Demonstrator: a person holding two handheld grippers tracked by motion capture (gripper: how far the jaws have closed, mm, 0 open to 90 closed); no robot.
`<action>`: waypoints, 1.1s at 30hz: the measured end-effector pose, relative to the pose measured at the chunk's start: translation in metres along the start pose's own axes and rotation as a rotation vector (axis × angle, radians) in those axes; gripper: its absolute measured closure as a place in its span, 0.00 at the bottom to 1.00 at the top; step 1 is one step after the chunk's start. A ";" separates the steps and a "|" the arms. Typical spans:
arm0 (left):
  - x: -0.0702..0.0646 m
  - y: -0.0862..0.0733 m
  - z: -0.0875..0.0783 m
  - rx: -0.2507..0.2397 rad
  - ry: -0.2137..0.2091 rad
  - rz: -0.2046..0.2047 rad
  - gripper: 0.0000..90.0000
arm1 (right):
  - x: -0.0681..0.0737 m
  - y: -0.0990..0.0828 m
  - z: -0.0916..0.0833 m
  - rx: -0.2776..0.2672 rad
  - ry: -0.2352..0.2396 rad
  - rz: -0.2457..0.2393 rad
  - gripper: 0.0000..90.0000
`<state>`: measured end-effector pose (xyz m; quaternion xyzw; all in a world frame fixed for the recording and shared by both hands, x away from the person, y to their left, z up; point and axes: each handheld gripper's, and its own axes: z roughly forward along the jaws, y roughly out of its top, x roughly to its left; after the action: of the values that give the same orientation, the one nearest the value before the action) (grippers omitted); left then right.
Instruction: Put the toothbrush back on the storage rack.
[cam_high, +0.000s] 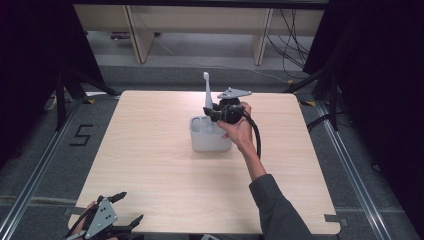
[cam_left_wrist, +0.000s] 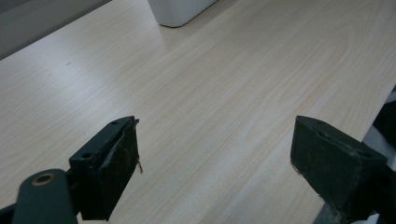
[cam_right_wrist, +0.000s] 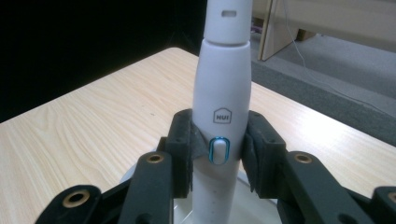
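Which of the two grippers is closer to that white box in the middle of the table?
The right. The right gripper is directly over the white box, clamped on a white electric toothbrush standing upright above it. The left gripper sits open at the table's near edge, well away.

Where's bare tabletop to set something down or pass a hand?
Free: the left half of the table, between the white bin and the left gripper, and the right strip beyond the forearm. Crowded: the bin, where the right gripper holds the electric toothbrush.

Toothbrush (cam_right_wrist: 222, 93) smooth white plastic; holder (cam_high: 210, 140) matt plastic; table (cam_high: 150, 165) pale wood-grain laminate.
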<state>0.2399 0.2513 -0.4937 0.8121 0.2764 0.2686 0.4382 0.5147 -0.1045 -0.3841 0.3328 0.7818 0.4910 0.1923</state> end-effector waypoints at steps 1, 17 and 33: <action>0.000 0.000 0.000 0.000 0.000 0.000 0.16 | 0.000 0.000 0.000 0.000 0.000 0.000 0.74; 0.000 0.000 0.000 -0.003 0.006 -0.001 0.16 | 0.002 -0.018 0.017 0.056 0.008 0.025 0.74; 0.000 0.000 -0.001 0.000 0.009 0.007 0.16 | 0.005 -0.017 0.019 0.051 0.025 0.009 0.79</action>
<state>0.2392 0.2516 -0.4930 0.8119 0.2754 0.2736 0.4359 0.5170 -0.0936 -0.4073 0.3349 0.7949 0.4758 0.1718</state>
